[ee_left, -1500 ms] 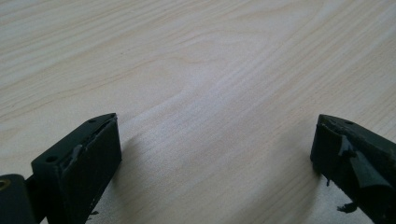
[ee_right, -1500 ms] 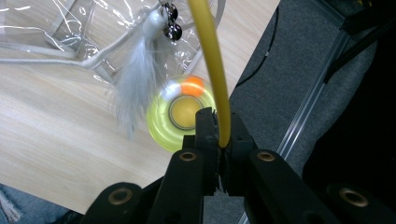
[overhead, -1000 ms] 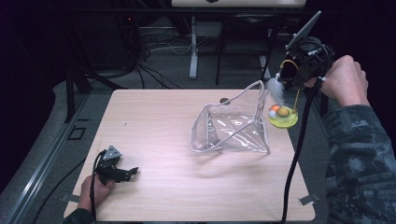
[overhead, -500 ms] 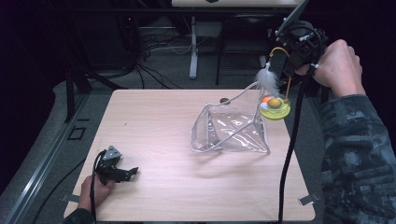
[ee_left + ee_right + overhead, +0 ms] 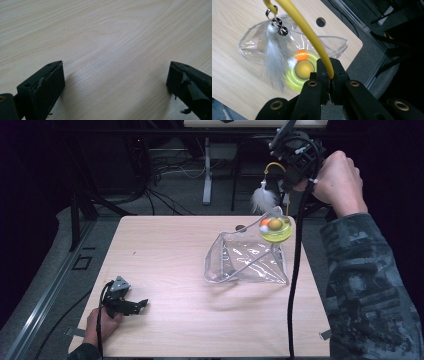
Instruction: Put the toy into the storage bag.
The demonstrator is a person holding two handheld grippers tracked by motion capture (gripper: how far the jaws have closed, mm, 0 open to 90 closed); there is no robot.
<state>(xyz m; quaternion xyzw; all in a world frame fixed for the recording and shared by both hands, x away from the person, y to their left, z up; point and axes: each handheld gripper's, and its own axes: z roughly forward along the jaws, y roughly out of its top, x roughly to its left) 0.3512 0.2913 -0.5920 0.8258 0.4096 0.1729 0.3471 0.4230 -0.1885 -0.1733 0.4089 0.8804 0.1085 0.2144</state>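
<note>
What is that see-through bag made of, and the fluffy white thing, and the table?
The bag looks like soft clear plastic: you see the table through it, and it is glossy with bright wrinkle glints. The fluffy white thing seems a feather, real or fake, with fine wispy strands. The table looks like pale wood, matte, with wavy grain lines; it might be a printed wood-look top.

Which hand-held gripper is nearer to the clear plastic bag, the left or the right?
Right. The right hand-held gripper is above the clear plastic bag's far corner, holding a yellow wand. The left hand-held gripper rests near the table's front left corner.
</note>
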